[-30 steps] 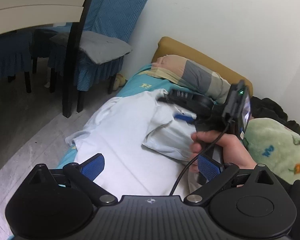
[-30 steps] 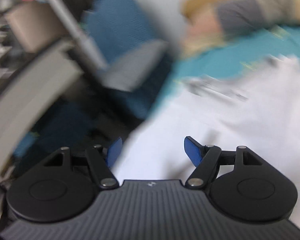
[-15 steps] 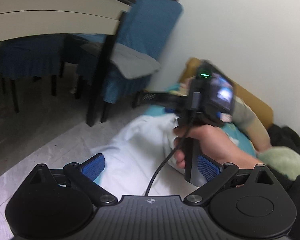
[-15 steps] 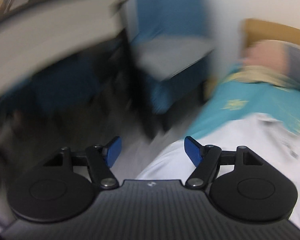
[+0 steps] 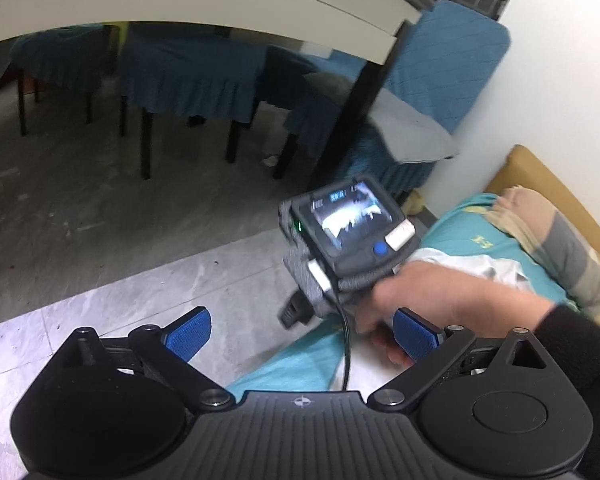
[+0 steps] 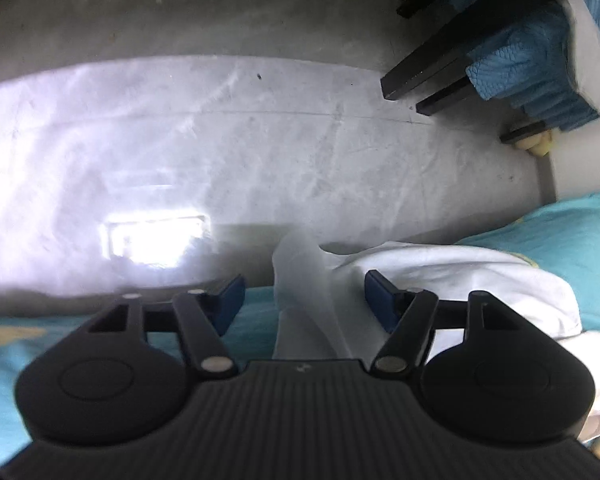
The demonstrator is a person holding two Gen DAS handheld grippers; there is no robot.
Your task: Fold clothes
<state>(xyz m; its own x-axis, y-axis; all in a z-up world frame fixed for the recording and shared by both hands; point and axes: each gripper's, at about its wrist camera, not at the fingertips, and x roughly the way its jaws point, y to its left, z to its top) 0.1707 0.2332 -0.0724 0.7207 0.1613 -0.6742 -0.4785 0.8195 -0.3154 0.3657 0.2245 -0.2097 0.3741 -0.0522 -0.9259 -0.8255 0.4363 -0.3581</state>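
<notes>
Fabric of a white, soft, crumpled cotton garment (image 6: 452,276) lay bunched along the floor-side edge of the bed, on a turquoise sheet with yellow print (image 6: 572,240). One narrow fold of it ran straight back between the jaws of the right gripper (image 6: 304,296), its long axis in line with the fingers; the rest was heaped off to that gripper's right. Those jaws stood wide apart, the blue pads on either side of the fold, clamping nothing. The left gripper (image 5: 300,332) hung farther back, looking over the person's right hand (image 5: 440,296) at the grey stone floor (image 5: 180,280); its jaws were likewise spread wide and empty. By my judgement the right gripper was the nearer to the cloth, needing only to close on the fold. Whether the garment was partly folded or merely rumpled could not be told.
</notes>
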